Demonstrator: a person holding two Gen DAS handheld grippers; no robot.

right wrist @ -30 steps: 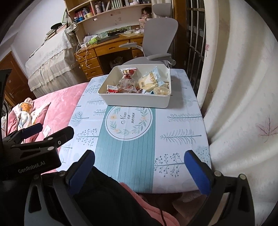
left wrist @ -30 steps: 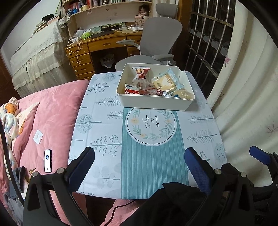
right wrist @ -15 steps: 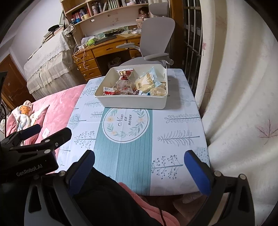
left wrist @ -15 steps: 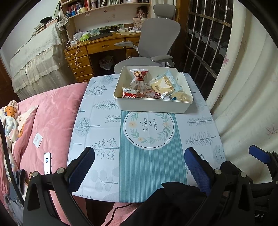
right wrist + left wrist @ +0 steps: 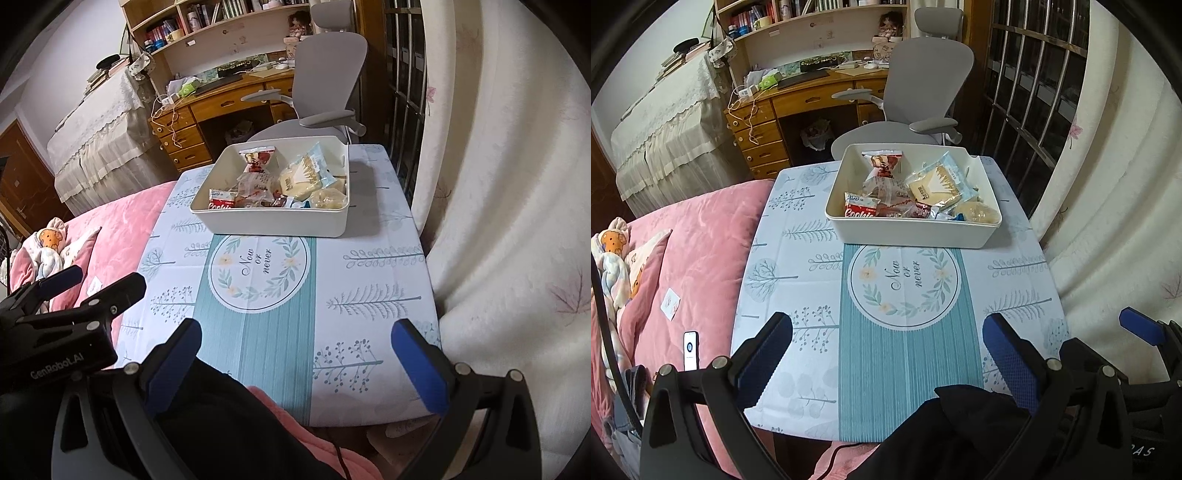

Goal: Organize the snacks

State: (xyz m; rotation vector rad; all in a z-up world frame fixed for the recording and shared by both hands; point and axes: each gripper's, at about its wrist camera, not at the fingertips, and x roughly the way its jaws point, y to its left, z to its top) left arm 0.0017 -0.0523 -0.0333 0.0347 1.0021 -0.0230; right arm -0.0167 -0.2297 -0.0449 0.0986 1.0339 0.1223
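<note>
We see the bench (image 5: 798, 258), its cloth reading "Now or never". At its far end sits the white bin (image 5: 912, 230), long axis crosswise, holding snacks; a red "Cookies" pack (image 5: 860, 210) faces us. Our left gripper (image 5: 888, 354) and right gripper (image 5: 295, 354) gape wide, empty.

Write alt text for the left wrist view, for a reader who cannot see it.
A white bin of wrapped snacks sits at the far end of a small table covered with a leaf-print cloth. The open, empty left claw hovers over the near edge. A pink bed lies to the left, with a grey chair and wooden desk beyond.
</note>
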